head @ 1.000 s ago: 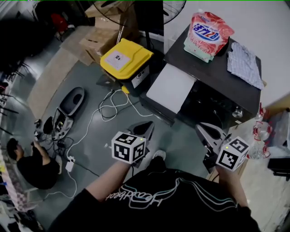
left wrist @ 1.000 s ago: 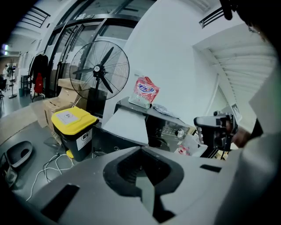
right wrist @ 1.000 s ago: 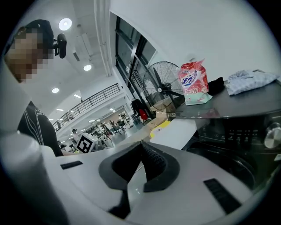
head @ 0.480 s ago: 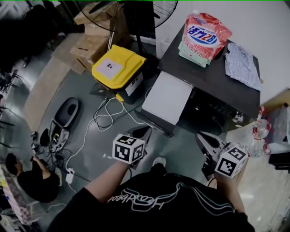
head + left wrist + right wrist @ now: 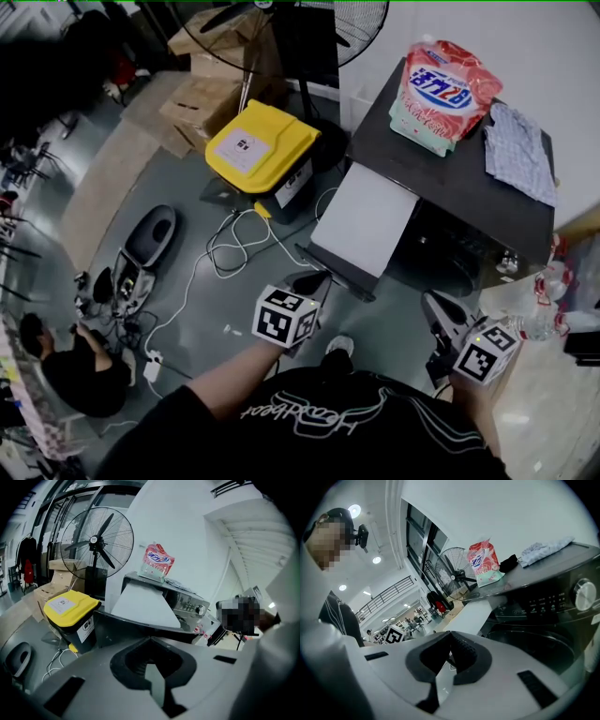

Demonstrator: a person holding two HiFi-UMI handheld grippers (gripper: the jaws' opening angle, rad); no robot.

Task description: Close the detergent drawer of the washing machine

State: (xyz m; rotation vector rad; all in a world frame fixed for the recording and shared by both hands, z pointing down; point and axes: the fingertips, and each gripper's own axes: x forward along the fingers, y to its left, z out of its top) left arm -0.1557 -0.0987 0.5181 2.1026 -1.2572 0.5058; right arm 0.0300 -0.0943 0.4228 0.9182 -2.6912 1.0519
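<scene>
The dark washing machine (image 5: 450,164) stands at the upper right, and its white detergent drawer (image 5: 366,225) sticks out toward me. The drawer (image 5: 143,604) also shows ahead in the left gripper view, and the drawer (image 5: 476,613) shows left of centre in the right gripper view. My left gripper (image 5: 314,279) is shut and empty, a short way in front of the drawer's near corner. My right gripper (image 5: 433,302) is shut and empty too, below the machine's front. Neither touches the machine. In the gripper views the left gripper (image 5: 150,639) and right gripper (image 5: 451,633) have their jaws closed together.
A pink detergent pouch (image 5: 441,94) and a folded cloth (image 5: 520,155) lie on the machine's top. A yellow-lidded bin (image 5: 261,145), cardboard boxes (image 5: 211,94) and a standing fan (image 5: 96,541) are to the left. Cables (image 5: 234,248) trail on the floor, and a person (image 5: 66,361) sits at the lower left.
The head view has shifted a little. Both grippers have slid slightly right and down in the picture, staying shut. The drawer stands out as before.
</scene>
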